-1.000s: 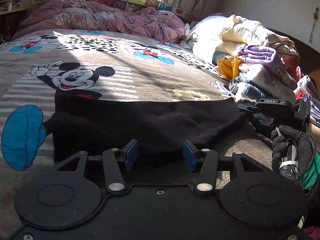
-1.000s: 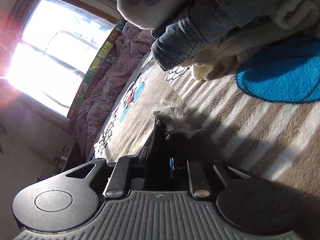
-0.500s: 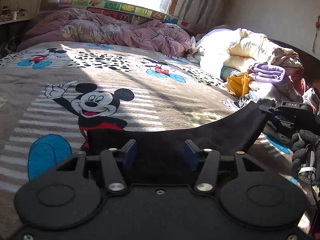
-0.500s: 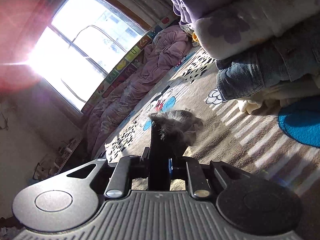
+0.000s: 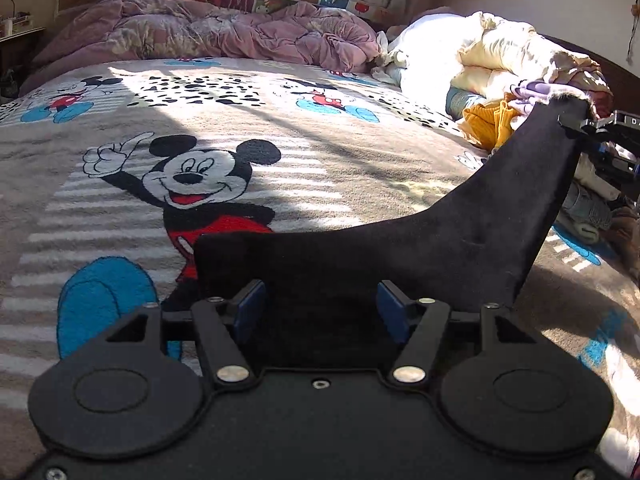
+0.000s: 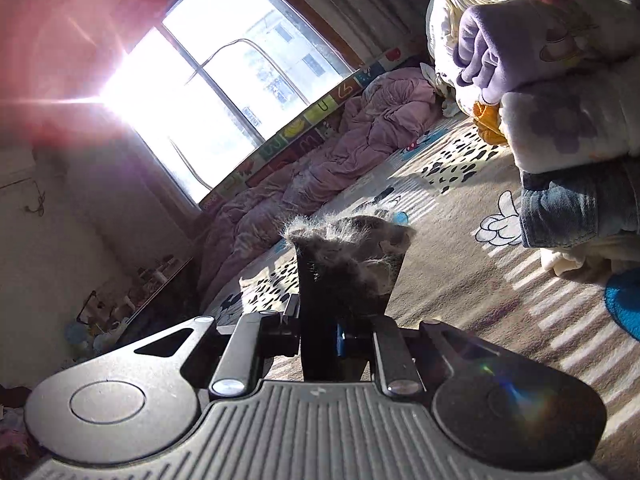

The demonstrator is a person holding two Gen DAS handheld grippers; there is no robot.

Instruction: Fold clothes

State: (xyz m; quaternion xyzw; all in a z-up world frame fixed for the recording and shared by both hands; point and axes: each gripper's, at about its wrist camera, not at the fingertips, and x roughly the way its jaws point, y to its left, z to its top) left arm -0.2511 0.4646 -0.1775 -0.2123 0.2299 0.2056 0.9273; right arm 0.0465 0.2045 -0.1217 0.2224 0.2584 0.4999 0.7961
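On the bed (image 5: 360, 160), the right gripper (image 6: 340, 332) pinches the black garment's (image 5: 400, 248) lifted corner at frame right; the left gripper's (image 5: 320, 312) jaws, just opening, straddle its edge without pressing.

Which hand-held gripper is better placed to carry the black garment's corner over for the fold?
Right hand-held gripper: shut on the black garment's raised corner. Left hand-held gripper has just been opening, pads off the cloth.

The left gripper (image 5: 322, 308) is matte black with blue pads (image 5: 249, 309), silver pivot screws and round side discs; the right gripper (image 6: 338, 338) adds a ribbed grey plate.
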